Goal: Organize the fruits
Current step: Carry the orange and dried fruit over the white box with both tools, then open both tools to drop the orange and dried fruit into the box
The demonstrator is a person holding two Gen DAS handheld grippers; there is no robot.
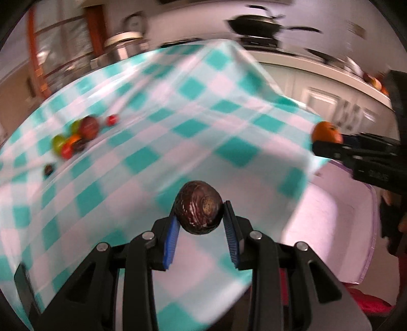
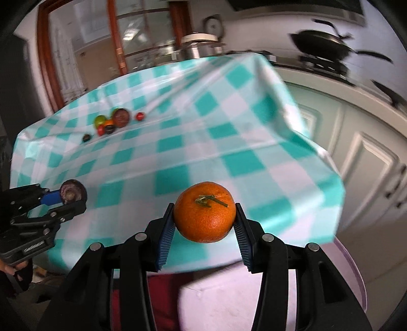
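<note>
- The left gripper (image 1: 201,216) has a glossy black plastic frame of angular linkage arms.
- Round silver pivot pins (image 1: 148,235) sit on those arms, behind the ribbed blue finger pads (image 1: 171,235).
- The right gripper (image 2: 204,216) is the same build: black arms, silver pins, darker ribbed blue pads (image 2: 166,239).
- Small white lettering (image 2: 33,246), too blurred to read, marks the left gripper's black body.

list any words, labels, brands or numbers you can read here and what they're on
Nothing can be read in these pictures.
Pale embossed marking on the black body of the right claw, seen from the left wrist view: too blurred to read.
Pale embossed marking on the black body of the left claw, seen from the right wrist view: too blurred to read.
Round white wall clock: face too blurred to read.
</note>
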